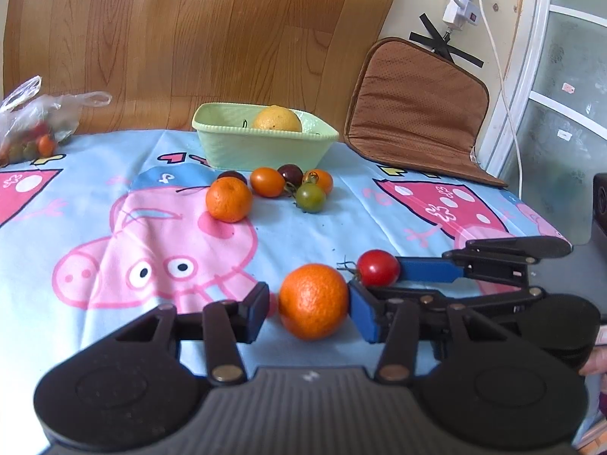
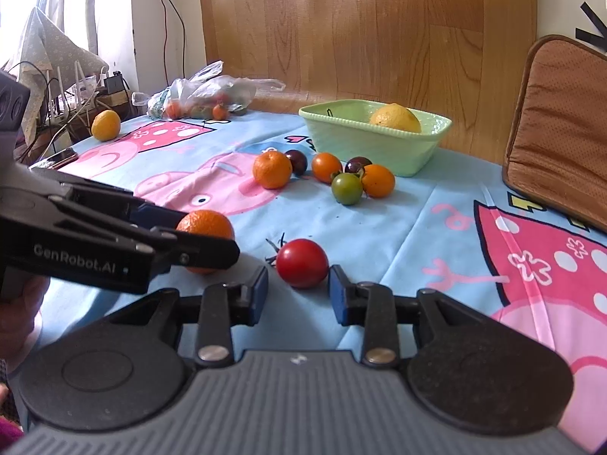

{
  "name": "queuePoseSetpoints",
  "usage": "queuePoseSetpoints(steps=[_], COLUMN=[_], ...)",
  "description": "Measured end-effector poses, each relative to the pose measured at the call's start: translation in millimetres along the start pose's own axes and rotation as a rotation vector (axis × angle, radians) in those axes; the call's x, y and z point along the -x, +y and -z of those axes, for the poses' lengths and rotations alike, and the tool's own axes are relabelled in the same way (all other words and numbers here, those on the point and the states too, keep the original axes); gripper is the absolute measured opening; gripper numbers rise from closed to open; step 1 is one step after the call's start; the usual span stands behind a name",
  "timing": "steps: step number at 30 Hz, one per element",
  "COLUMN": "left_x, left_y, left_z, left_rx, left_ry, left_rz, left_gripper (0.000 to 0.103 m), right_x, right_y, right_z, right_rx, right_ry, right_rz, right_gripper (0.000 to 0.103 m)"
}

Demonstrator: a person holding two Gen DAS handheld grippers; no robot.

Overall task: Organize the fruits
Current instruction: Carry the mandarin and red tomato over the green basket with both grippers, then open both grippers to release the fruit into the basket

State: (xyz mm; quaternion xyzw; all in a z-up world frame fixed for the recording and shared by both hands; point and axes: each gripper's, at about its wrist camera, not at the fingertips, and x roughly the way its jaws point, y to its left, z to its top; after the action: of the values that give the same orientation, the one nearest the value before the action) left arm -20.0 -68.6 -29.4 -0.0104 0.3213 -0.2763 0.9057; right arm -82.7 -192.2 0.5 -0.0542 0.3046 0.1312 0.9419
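At the far left of the counter (image 2: 447, 204), a plastic bag (image 2: 205, 91) of small fruit is seen, with a loose yellow fruit (image 2: 106, 124) beside it near the edge. Next, the left gripper (image 1: 309, 303) is positioned around a tangerine (image 1: 314, 300) resting on the cloth: its fingers (image 1: 255, 313) are spread wide, the right pad appears to touch the peel and a narrow gap remains at the left pad, so the fruit is bracketed but judged not yet clamped. Further right, the right gripper (image 2: 298, 292) is aligned just short of a red tomato (image 2: 302, 263); its fingers stand open on either side of the tomato and nothing is held. The two fruits lie close together, which is probably why each gripper is assigned one. Behind them, a loose cluster (image 2: 326, 172) of a second tangerine and small orange, green and dark tomatoes lies just in front of a green basket (image 2: 356, 140), in which one large yellow citrus (image 2: 396, 117) is already placed. The basket is therefore taken as the destination. A brown cushion (image 2: 557, 129) is propped at the far right.
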Motion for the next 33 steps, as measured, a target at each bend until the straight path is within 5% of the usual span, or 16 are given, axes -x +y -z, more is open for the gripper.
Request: queuePoseSetpoints(steps=[8, 17, 23, 33], left_x=[8, -29, -91, -151], left_y=[7, 29, 61, 74], left_z=[-20, -110, -164, -175], left_rx=[0.028, 0.016, 0.063, 0.055], left_ry=[-0.058, -0.137, -0.108, -0.047], left_rz=[0.015, -0.011, -0.042, -0.144], left_gripper=[0.039, 0.039, 0.039, 0.047], right_x=[1, -27, -72, -97], right_y=[-2, -49, -84, -97], right_z=[-6, -69, -100, -106], right_rx=[0.0, -0.087, -0.145, -0.121], right_ry=[-0.038, -0.151, -0.145, -0.149], right_rz=[-0.008, 0.031, 0.095, 0.168], right_gripper=[0.033, 0.033, 0.033, 0.038])
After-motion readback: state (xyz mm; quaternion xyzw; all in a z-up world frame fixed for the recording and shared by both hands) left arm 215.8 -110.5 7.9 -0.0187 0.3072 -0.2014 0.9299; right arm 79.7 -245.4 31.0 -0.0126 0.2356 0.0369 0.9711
